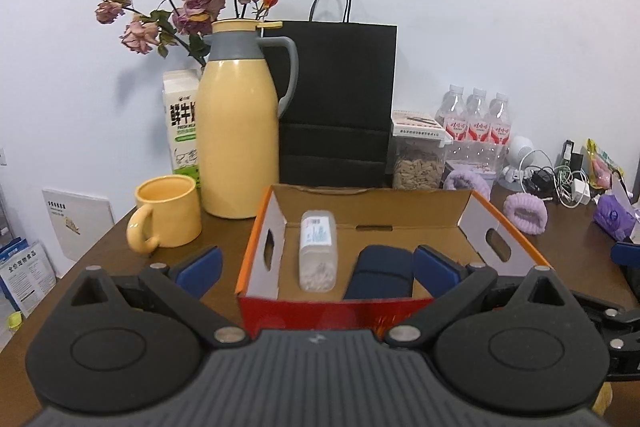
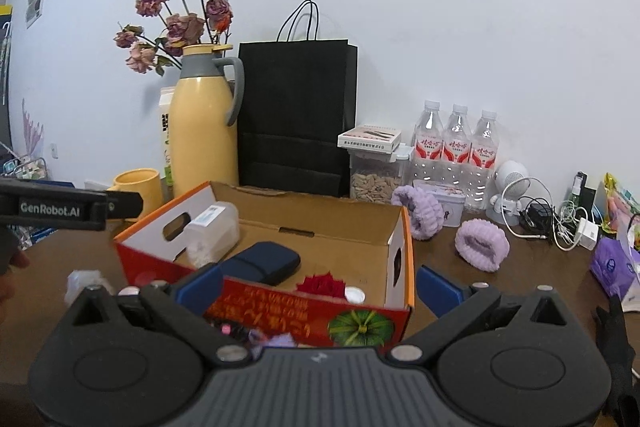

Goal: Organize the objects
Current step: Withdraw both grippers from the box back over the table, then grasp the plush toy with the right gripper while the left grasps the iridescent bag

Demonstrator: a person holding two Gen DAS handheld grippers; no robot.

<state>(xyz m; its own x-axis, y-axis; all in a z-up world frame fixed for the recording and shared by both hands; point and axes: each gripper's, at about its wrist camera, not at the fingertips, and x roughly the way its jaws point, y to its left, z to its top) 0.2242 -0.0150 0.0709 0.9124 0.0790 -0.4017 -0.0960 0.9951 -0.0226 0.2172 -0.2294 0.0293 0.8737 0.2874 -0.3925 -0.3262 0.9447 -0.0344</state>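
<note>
An open cardboard box with an orange rim [image 1: 256,239] stands on the brown table. In it lie a clear tub of cotton swabs [image 1: 318,251] and a dark blue case [image 1: 380,273]. My left gripper [image 1: 318,269] is open at the box's near wall, one finger outside its left side and one over the case, holding nothing. In the right wrist view the box [image 2: 408,251] also holds the case [image 2: 260,263], the tub [image 2: 212,231], a red tuft [image 2: 324,285] and a small white disc [image 2: 355,294]. My right gripper [image 2: 319,289] is open and empty, straddling the box's near right corner.
A yellow thermos [image 1: 238,139], yellow mug [image 1: 168,211], milk carton [image 1: 180,123] and black paper bag [image 1: 336,107] stand behind the box. To the right are two purple wristbands [image 2: 482,245], a seed jar [image 2: 374,179], water bottles [image 2: 456,147], tangled cables [image 2: 560,223] and a purple pack [image 2: 612,267].
</note>
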